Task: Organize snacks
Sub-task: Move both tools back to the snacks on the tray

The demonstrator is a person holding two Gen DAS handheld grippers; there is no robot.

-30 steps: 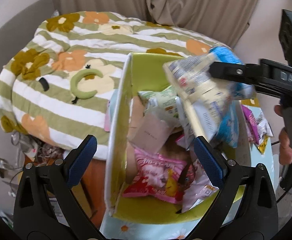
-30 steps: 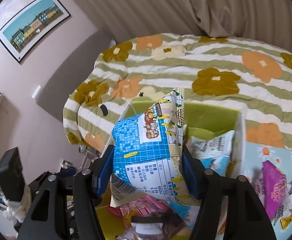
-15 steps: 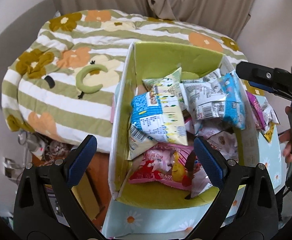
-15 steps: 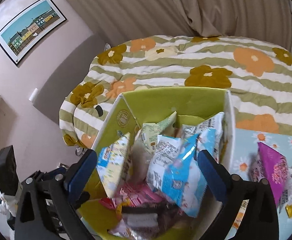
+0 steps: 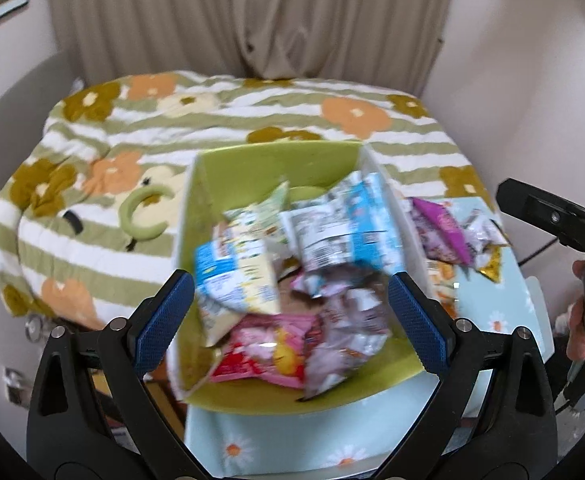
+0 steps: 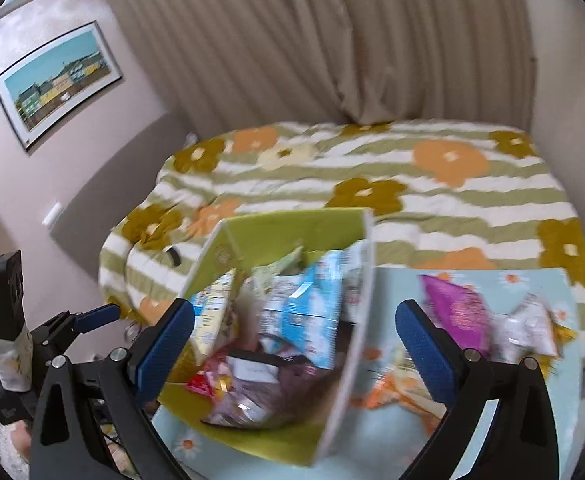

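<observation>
Both views motion-blurred, package print unreadable. Green box [image 5: 252,168] sits on a daisy-print table [image 5: 332,436], packed with snack bags; the blue-and-white bag [image 5: 232,276] leans at the box's left wall, another blue bag [image 6: 304,312] stands upright mid-box, pink bag [image 5: 268,356] at the front, lower layers buried and hard to sort out. Left gripper [image 5: 290,322] hovers over the box front, jaws spread wide, holding nothing. Right gripper [image 6: 294,350] also spread and empty, straddling the box's right wall. Loose snacks outside on the right: purple bag [image 6: 458,312], silvery bag [image 6: 526,332], orange bag [image 6: 396,396] partly behind the right finger. Table's near edge is cut off. Floral bedspread [image 6: 412,184] lies right behind the box.
</observation>
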